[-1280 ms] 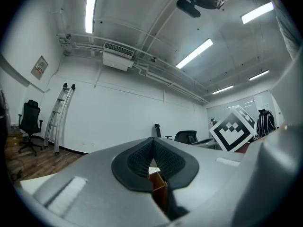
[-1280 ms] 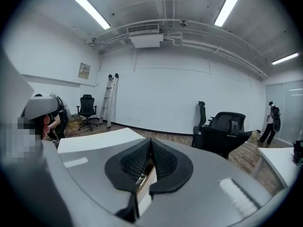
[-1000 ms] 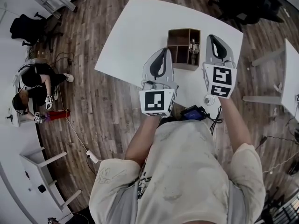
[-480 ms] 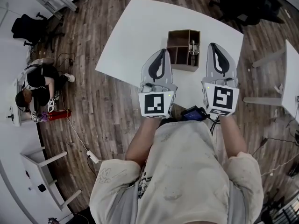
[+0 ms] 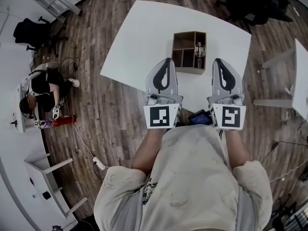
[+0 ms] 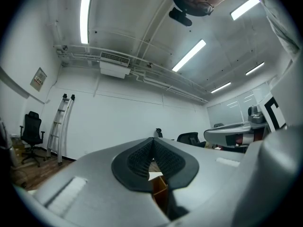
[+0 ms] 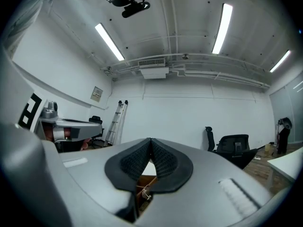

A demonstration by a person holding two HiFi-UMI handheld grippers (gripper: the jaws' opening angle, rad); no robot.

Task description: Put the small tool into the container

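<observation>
A brown wooden container (image 5: 188,52) with several compartments stands on the white table (image 5: 144,37). A small metal tool (image 5: 198,49) lies in its right-hand compartment. My left gripper (image 5: 167,61) and right gripper (image 5: 219,61) hover side by side on the near side of the container, both shut with nothing between their jaws. In the left gripper view the gripper (image 6: 152,140) points level and slightly up, and a corner of the container (image 6: 160,193) shows below the jaws. Below the right gripper (image 7: 150,140), the container (image 7: 140,182) and the tool (image 7: 147,193) show.
A black and blue device (image 5: 198,117) lies at the table's near edge between the grippers. A person (image 5: 39,90) crouches on the wooden floor at the left. A second white table (image 5: 301,76) is at the right, and office chairs (image 5: 252,1) stand beyond the table.
Both grippers have drawn back from the container toward the person, the right one farther. Both gripper views have tipped up toward the ceiling. The tool stays in the container.
</observation>
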